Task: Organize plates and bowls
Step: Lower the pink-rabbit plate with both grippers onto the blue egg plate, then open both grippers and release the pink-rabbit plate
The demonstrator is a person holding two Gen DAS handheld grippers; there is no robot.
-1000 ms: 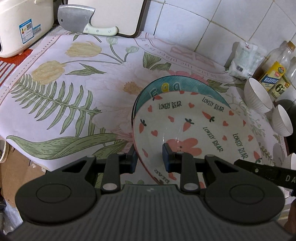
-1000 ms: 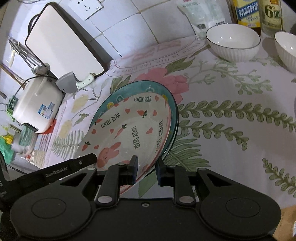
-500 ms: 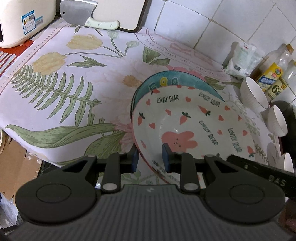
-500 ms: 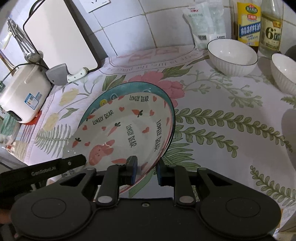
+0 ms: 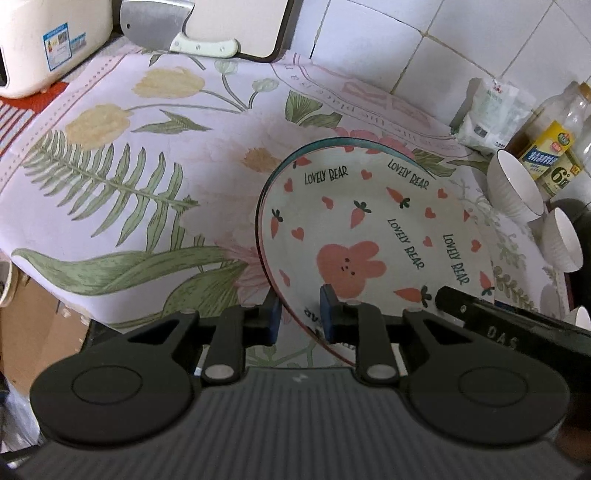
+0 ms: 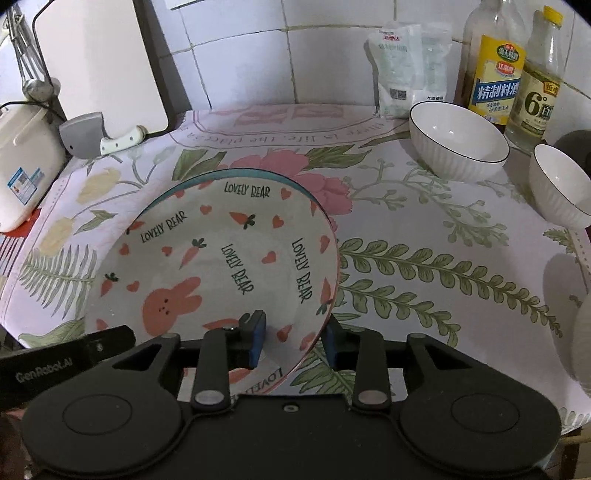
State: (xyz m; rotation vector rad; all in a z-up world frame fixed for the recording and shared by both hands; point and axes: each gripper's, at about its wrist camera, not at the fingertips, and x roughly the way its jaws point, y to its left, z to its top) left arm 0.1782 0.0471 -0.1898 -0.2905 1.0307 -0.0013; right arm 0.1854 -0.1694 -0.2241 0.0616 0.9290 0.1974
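Observation:
A white "Lovely Bear" plate (image 5: 373,229) with a pink rabbit, carrots and hearts lies over a teal-rimmed plate (image 5: 321,142) of which only an edge shows. My left gripper (image 5: 301,317) is shut on the bear plate's near left rim. My right gripper (image 6: 293,338) is shut on its near right rim (image 6: 310,332). The bear plate (image 6: 221,258) covers the teal plate (image 6: 207,179) almost fully. Two white ribbed bowls (image 6: 458,144) (image 6: 557,184) stand at the back right.
A floral cloth (image 6: 406,258) covers the counter. A cleaver (image 5: 173,27) leans on a white cutting board (image 6: 99,66) at the back left, beside a rice cooker (image 5: 40,40). Bottles (image 6: 495,70) and a white pouch (image 6: 402,70) stand by the tiled wall.
The bear plate has shifted toward the back over the teal plate, which now shows only as a thin edge. Both grippers moved with it and stayed closed on its rim.

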